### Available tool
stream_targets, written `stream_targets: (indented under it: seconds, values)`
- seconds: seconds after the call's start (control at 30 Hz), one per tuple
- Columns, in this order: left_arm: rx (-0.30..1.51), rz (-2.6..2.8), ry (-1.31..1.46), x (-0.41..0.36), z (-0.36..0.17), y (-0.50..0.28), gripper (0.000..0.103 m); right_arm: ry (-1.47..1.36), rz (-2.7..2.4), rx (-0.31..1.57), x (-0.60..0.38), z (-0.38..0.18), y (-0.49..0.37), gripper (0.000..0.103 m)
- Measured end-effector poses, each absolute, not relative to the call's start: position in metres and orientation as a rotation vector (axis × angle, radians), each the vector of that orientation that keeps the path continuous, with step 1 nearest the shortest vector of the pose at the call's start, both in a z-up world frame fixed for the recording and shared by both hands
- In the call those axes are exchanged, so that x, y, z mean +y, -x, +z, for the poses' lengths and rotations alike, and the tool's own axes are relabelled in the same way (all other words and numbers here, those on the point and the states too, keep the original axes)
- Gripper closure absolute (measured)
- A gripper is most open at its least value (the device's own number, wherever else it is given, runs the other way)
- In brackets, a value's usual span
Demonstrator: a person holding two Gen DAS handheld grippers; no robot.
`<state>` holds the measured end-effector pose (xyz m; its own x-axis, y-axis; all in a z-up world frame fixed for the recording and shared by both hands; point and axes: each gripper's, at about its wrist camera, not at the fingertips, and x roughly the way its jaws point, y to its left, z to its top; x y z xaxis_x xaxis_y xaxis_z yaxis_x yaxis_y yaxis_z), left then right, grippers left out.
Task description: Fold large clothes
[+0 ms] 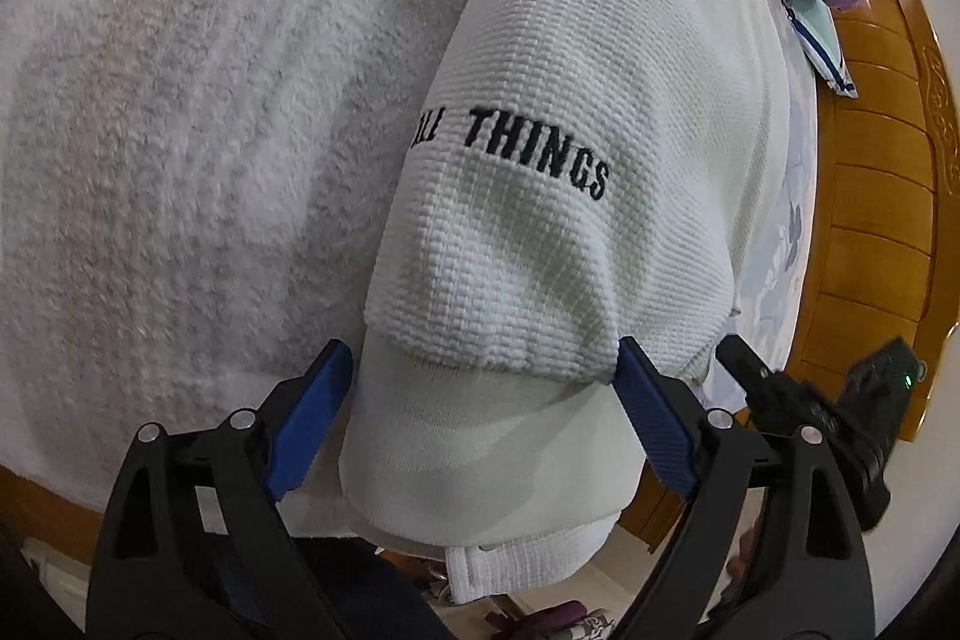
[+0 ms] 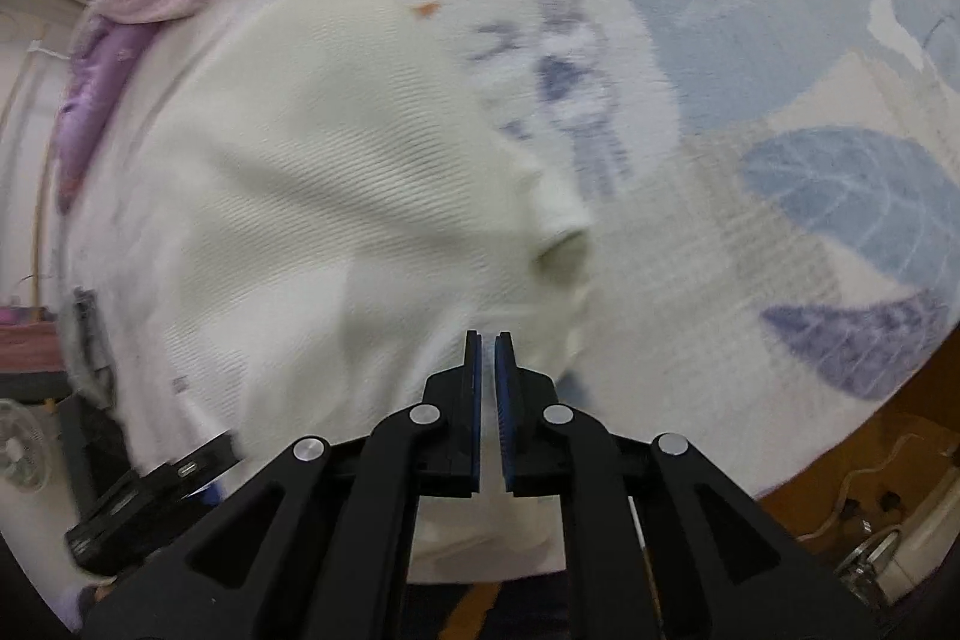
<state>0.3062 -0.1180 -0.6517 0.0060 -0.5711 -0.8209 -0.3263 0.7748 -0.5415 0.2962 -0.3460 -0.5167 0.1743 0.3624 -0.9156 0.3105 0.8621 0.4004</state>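
The left hand-held gripper (image 1: 480,388) is standing wide with the folded end of the white waffle-knit garment (image 1: 576,100) lying between its blue pads, which are not visibly pressing it, while the right hand-held gripper (image 2: 487,358) is standing nearly closed over the same garment (image 2: 312,172) with no cloth visible between its pads. With neither gripper holding, the overhanging end is risking sliding off the bed edge (image 1: 870,220) and undoing the fold. The garment, lettered "ALL THINGS" (image 1: 528,148), is lying folded and slightly rumpled on the bed, beside a fluffy white blanket (image 1: 180,130) and over a blue leaf-print sheet (image 2: 780,100).
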Motion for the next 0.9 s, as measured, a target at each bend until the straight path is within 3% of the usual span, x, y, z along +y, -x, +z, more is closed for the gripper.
stream_targets:
  seconds: [0.1,0.2,0.47,0.53,0.6,0.67,0.83,0.9]
  values:
    - [1.601,-0.232,0.745,-0.120,-0.652,-0.301,0.016,-0.584,0.156,1.472,-0.322,-0.528,-0.290,0.097]
    - [1.658,-0.233,0.763,-0.116,-0.659,-0.281,0.016,-0.610,0.110,1.517,-0.324,-0.552,-0.276,0.103]
    - [1.640,-0.214,0.813,-0.114,-0.667,-0.257,0.014,-0.778,0.056,1.492,-0.339,-0.555,-0.248,0.100]
    - [1.633,-0.224,0.800,-0.113,-0.667,-0.255,0.014,-0.900,0.050,1.450,-0.346,-0.555,-0.239,0.093]
    - [1.633,-0.234,0.803,-0.113,-0.666,-0.253,0.015,-1.012,0.027,1.421,-0.350,-0.555,-0.231,0.066]
    - [1.638,-0.243,0.820,-0.113,-0.665,-0.255,0.018,-1.067,-0.008,1.390,-0.355,-0.555,-0.223,0.054]
    - [1.631,-0.259,0.824,-0.107,-0.664,-0.256,0.027,-1.173,-0.126,1.311,-0.386,-0.552,-0.190,0.041]
    - [1.627,-0.268,0.806,-0.101,-0.660,-0.258,0.049,-1.221,-0.141,1.319,-0.397,-0.560,-0.182,0.037]
